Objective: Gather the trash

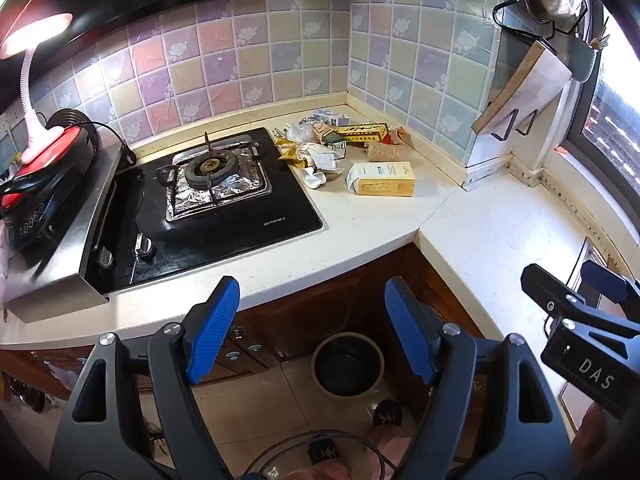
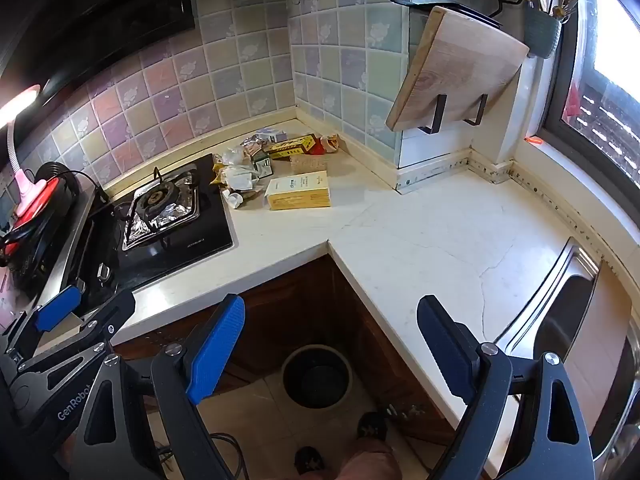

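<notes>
— Closest to us are both tools: the left gripper [image 1: 312,330] and the right gripper [image 2: 330,346] hang over the gap in front of the cabinets, each tilted down toward the floor, jaws spread wide with nothing between them.

— So we hold nothing yet. Where is the trash?

— Heaped in the far corner of the worktop [image 1: 472,224], against the tiled wall and just right of the gas hob [image 1: 224,184]. We see crumpled wrappers [image 1: 316,156], a long yellow carton [image 1: 362,133] and, nearest us, a flat yellow box [image 1: 384,180] lying apart from the heap.

— Which step do we judge this to be?

— The very start, we think: the approach, before any first pick. Below us a dark round bin [image 1: 347,364] stands on the floor, likely where things go.

— And the next move?

— We would need to reach forward and up over the worktop's edge, well past where we are now. The flat box looks like the easiest first target.

— How does it lie?

— Flat on its broad face, long axis running roughly left to right across our view, its white end toward the hob. We would want the jaws set across its short side.
</notes>
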Tool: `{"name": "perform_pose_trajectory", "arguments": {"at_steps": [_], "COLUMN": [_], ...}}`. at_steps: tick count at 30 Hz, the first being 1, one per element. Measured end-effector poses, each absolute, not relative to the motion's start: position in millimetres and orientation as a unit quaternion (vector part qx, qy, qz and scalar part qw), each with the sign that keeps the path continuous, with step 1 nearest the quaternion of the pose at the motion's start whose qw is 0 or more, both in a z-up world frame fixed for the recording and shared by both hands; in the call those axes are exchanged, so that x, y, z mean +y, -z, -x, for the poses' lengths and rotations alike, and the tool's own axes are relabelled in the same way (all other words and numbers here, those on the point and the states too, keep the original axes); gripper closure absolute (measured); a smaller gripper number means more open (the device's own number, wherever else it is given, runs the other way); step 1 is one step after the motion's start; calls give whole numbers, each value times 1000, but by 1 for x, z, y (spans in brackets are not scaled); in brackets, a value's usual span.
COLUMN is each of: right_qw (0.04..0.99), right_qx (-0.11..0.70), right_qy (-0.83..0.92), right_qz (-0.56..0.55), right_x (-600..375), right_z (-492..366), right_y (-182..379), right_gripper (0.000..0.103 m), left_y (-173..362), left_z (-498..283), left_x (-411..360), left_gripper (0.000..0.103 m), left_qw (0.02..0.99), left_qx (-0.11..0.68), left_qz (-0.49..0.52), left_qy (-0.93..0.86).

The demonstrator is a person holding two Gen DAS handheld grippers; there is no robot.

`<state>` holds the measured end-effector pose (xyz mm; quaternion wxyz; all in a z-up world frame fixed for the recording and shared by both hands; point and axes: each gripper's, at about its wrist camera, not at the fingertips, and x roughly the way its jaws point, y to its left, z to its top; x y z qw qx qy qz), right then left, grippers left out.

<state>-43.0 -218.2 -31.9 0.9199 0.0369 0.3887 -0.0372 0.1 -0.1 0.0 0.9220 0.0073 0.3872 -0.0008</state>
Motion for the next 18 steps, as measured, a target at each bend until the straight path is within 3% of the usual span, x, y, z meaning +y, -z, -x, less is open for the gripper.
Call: {"name": "perform_pose_trajectory", "arguments": {"at_steps": [18], "right_qw": [918], "right_qx": [392], "right_qy": [37], "right_qz": [-40], "right_x": [-220], "right_z": [43], "right_y": [37], "right_gripper": [14], "left_y": [0], "left_z": [-1], "left_x": [-1], "left_gripper": [30], "left_qw": [923], "left_qx": [385], "left_qz": [-7], "left_qy": [5]}}
